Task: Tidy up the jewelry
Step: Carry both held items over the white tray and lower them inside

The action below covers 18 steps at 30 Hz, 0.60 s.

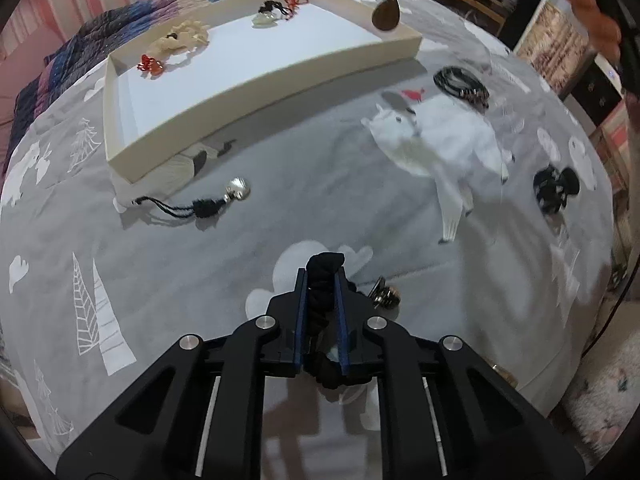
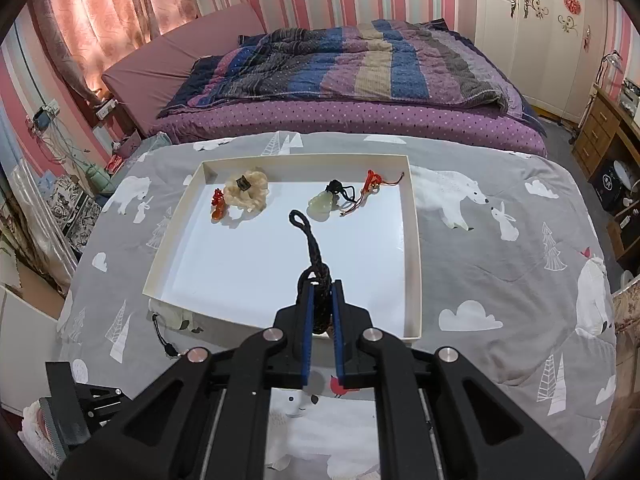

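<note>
My left gripper (image 1: 322,276) points down at the grey bedspread and is shut on a black braided cord (image 1: 326,260). The cord's metal charm (image 1: 386,296) lies just right of the fingers. My right gripper (image 2: 322,286) hovers over the near edge of the white tray (image 2: 414,240), shut on another black cord (image 2: 310,240) whose looped end sticks out ahead. In the left wrist view a brown teardrop pendant (image 1: 386,14) hangs above the tray's (image 1: 256,92) far right corner. The tray holds a cream scrunchie (image 2: 246,192), a red piece (image 2: 218,208), a jade gourd pendant (image 2: 324,202) and a red knot charm (image 2: 372,182).
On the bedspread lie a silver bell charm on a black cord (image 1: 238,190) near the tray's corner, black bead bracelets (image 1: 462,84) and a black ornament (image 1: 554,188) to the right. A bed with a striped quilt (image 2: 360,64) stands behind, and wooden furniture (image 2: 600,128) stands to the right.
</note>
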Each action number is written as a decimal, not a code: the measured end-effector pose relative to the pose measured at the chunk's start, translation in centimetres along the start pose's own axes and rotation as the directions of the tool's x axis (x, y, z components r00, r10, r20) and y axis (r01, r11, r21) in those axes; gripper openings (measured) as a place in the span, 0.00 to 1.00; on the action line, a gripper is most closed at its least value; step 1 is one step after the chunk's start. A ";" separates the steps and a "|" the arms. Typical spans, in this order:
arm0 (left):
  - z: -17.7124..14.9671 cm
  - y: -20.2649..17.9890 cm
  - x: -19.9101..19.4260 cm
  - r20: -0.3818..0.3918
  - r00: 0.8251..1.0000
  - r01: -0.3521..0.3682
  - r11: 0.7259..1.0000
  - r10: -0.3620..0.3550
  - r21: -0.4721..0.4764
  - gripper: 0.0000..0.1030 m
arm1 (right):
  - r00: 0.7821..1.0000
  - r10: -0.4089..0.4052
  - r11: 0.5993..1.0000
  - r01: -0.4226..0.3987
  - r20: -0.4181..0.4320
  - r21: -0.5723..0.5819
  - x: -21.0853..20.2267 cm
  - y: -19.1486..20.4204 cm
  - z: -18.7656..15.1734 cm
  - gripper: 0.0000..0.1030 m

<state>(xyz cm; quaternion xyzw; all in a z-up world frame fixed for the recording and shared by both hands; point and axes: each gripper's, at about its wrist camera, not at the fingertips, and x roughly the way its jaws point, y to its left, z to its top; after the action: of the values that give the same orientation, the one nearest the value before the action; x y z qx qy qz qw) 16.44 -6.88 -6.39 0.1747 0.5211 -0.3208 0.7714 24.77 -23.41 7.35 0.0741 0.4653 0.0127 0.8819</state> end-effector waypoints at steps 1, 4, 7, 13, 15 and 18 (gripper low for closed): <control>0.4 0.2 -0.4 0.013 1.000 0.000 1.000 0.001 -0.007 0.10 | 1.000 -0.002 1.000 0.002 0.001 0.001 0.1 0.0 0.1 0.08; 2.5 1.2 -2.4 0.063 0.998 0.007 0.999 -0.005 -0.043 0.10 | 1.000 -0.012 1.000 0.012 0.005 0.001 0.2 -0.1 0.6 0.08; 5.2 2.7 -3.8 0.110 0.994 -0.012 0.996 0.021 -0.089 0.10 | 0.999 -0.040 0.999 0.039 0.012 0.010 0.8 -0.5 1.5 0.08; 11.4 7.9 -4.7 0.158 0.986 -0.025 0.980 0.057 -0.198 0.10 | 0.997 -0.072 0.997 0.071 0.002 0.039 3.5 -1.9 3.7 0.08; 13.3 9.6 -4.1 0.156 0.985 -0.034 0.972 0.071 -0.230 0.10 | 0.997 -0.081 0.996 0.081 -0.004 0.036 4.8 -2.2 4.4 0.08; 15.6 12.1 -2.4 0.139 0.985 -0.065 0.960 0.106 -0.271 0.10 | 0.995 -0.095 0.995 0.095 -0.017 0.033 6.9 -2.6 5.4 0.08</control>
<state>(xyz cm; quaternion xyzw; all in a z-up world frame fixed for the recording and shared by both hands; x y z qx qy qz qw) 34.79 -6.62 1.22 0.0671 0.4911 -0.2269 0.8383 33.05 -25.97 4.33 0.0667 0.4754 -0.0365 0.8765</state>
